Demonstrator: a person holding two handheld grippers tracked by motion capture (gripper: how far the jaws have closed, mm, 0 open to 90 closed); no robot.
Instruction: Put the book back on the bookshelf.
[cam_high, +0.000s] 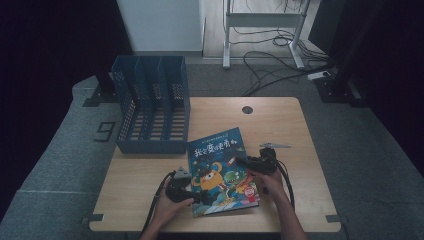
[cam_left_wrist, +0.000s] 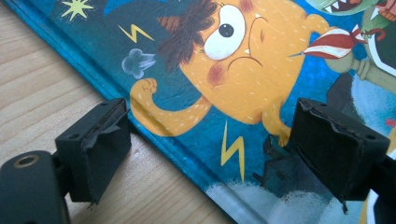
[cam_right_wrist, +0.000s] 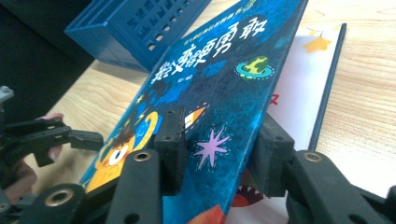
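The left gripper (cam_high: 200, 196) is held at the near edge of the table (cam_high: 145, 175), its jaws spread wide. One jaw is seen over bare wood and the other over the cover of the picture book (cam_left_wrist: 243, 70), with the book's spine edge running between them; no pad is pressed on the book. The right gripper (cam_right_wrist: 219, 149) is set on the book's right side, and the front cover (cam_right_wrist: 224, 79) is raised at a tilt between its two jaws, so that a white inner page (cam_right_wrist: 303, 88) is exposed beneath. The pads stand close on either side of the cover's edge, but whether they press on it cannot be told.

The picture book (cam_high: 222, 170) lies near the middle of the table toward the near edge, turned slightly askew. Its cover is deep blue, printed with an orange cartoon monster, yellow lightning bolts, stars and white Chinese title characters.

Beyond the book, at the far left corner of the table, a blue slotted file rack (cam_high: 150, 107) is placed, just beside the book's far corner. A round cable hole (cam_high: 247, 109) is seen near the far edge.
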